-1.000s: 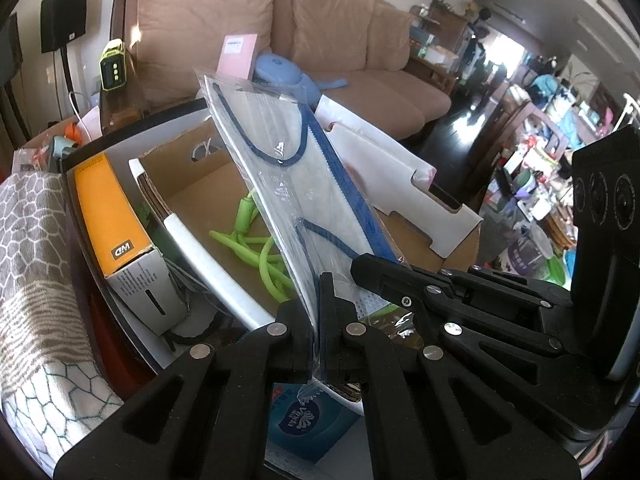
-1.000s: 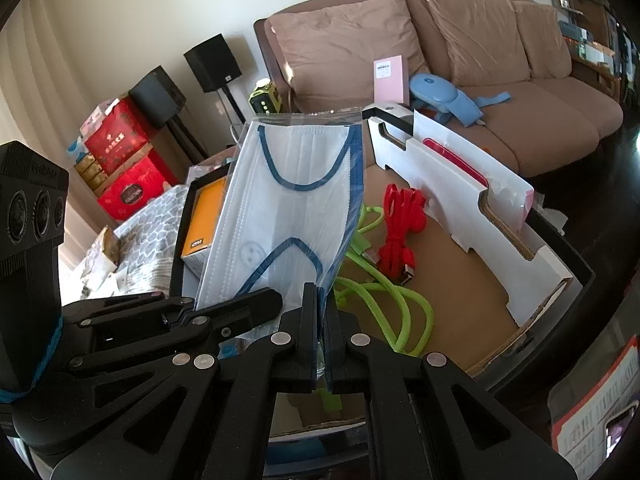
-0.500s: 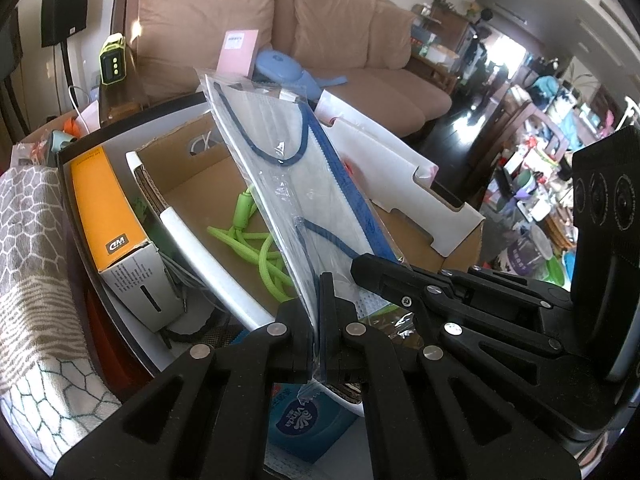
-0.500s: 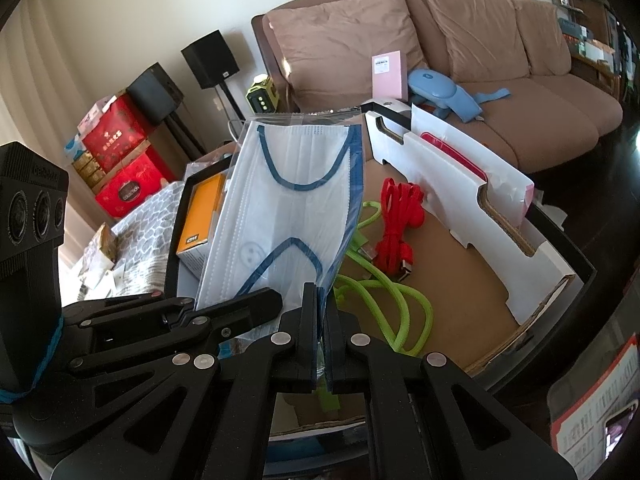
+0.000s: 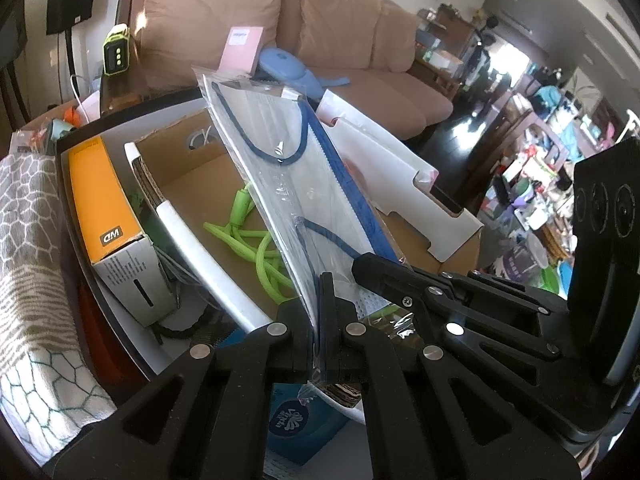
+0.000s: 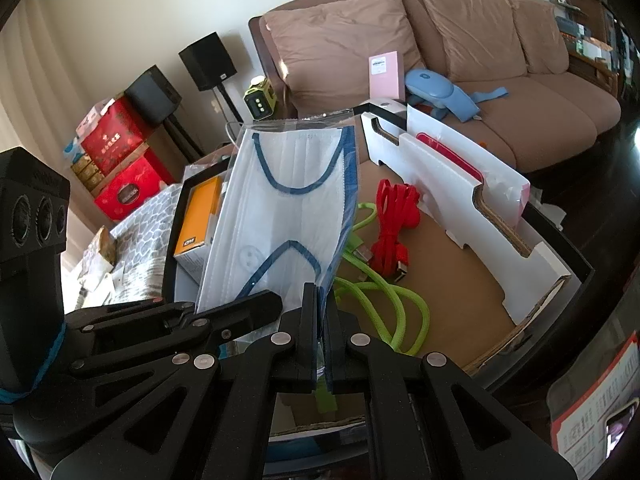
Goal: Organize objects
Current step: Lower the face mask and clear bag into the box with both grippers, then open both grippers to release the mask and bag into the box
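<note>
Pinching one bagged mask, both tongs above cardboard tray of cables.

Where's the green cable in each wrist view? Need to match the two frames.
Left wrist: green cable left of centre, on the cardboard floor, partly hidden behind the bagged mask.
Right wrist: green cable right of centre, below the red cable, right of the mask.
Shared landmark: orange box, left of the mask in both views.
</note>
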A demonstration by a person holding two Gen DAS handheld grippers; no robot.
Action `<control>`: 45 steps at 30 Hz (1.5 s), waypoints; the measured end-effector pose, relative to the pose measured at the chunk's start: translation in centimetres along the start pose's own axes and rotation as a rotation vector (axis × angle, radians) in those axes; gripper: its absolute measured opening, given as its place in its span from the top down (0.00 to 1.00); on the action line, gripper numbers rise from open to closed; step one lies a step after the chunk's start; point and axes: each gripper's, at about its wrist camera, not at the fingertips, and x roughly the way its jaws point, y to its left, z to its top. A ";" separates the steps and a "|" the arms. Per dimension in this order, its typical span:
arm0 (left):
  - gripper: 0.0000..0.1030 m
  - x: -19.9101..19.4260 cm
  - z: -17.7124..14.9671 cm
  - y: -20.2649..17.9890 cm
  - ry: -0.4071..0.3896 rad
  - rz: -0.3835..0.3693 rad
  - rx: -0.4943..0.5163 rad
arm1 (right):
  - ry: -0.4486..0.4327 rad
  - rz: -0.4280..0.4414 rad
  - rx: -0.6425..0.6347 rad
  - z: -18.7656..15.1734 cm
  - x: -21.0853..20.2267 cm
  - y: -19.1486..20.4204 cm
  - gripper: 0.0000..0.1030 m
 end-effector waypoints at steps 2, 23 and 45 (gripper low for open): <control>1.00 0.0 0.0 0.1 -0.001 -0.004 -0.010 | 0.000 0.001 0.000 0.0 0.0 0.0 0.97; 0.99 0.0 0.2 0.9 0.019 -0.039 -0.065 | 0.002 -0.016 -0.016 0.0 0.3 0.1 0.97; 0.81 -0.8 0.6 1.2 0.003 -0.045 -0.064 | -0.018 -0.042 0.001 0.0 0.1 -0.5 0.95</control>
